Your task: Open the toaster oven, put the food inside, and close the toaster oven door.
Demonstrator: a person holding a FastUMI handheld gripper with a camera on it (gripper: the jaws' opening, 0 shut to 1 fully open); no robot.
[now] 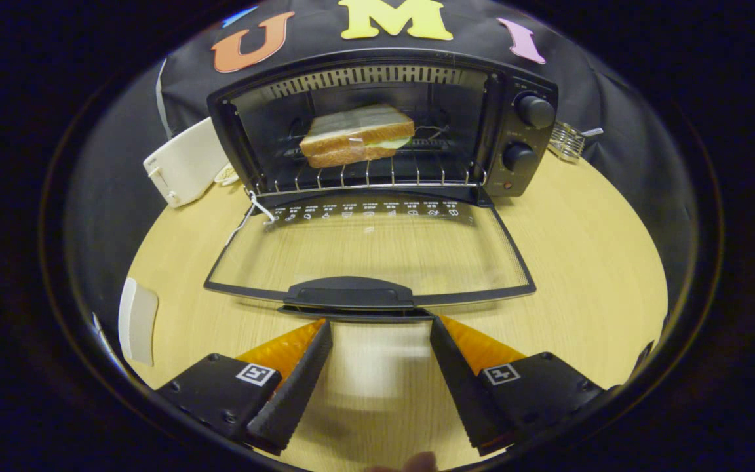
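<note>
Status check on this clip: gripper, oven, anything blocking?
Gripper open, empty, just short of door handle. Sandwich on rack inside oven; door down flat, not yet closed. Nothing between fingers and handle.

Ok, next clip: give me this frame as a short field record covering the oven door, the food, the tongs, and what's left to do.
oven: black toaster oven at the back of the round wooden table
door: glass door folded down flat, handle just ahead of the fingertips
food: sandwich on the wire rack inside
tongs: tongs open, nothing between the fingers
beside oven: white toaster
left to do: close the door
</note>
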